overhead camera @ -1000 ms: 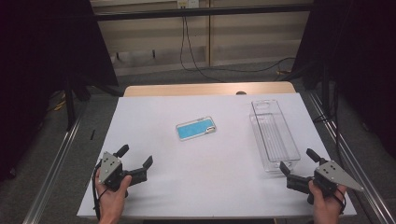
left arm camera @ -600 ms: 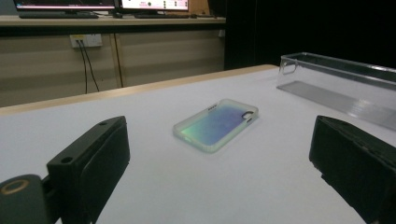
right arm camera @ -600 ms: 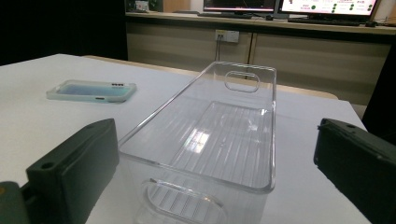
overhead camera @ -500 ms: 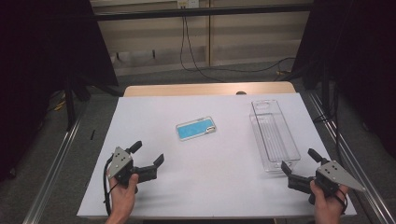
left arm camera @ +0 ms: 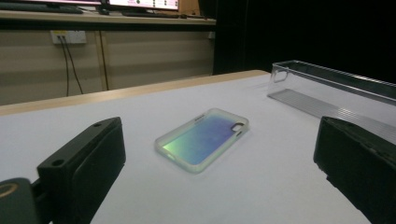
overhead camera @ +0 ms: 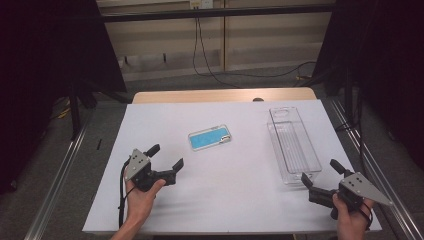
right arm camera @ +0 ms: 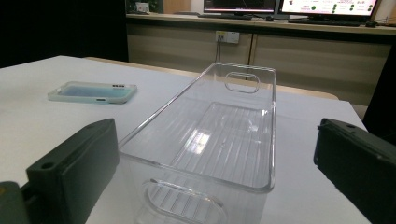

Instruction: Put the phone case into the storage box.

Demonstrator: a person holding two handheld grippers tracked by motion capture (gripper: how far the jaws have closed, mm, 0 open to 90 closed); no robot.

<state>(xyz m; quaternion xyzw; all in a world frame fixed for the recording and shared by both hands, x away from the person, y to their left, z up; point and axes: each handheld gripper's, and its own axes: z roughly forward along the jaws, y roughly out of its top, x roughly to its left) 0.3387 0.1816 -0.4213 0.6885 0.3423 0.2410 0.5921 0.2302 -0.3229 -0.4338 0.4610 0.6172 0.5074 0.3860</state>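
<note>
So far nothing has been picked up, and the job looks to be at its very start. The phone case (overhead camera: 210, 138) lies flat on the white counter (overhead camera: 240, 200), near the middle, with its blue side up and nothing touching it. The clear bin (overhead camera: 293, 145) stands empty toward the right side, well apart from the case. The left tool (overhead camera: 167, 162) hangs low over the counter near the front left, its jaws spread wide and aimed at the case, which sits between them in the left gripper view but some way ahead. The right tool (overhead camera: 320, 175) rests just beside the near end of the bin, jaws likewise spread and holding nothing. My guess is that 2 steps remain: gripping the case and setting it in the bin.
</note>
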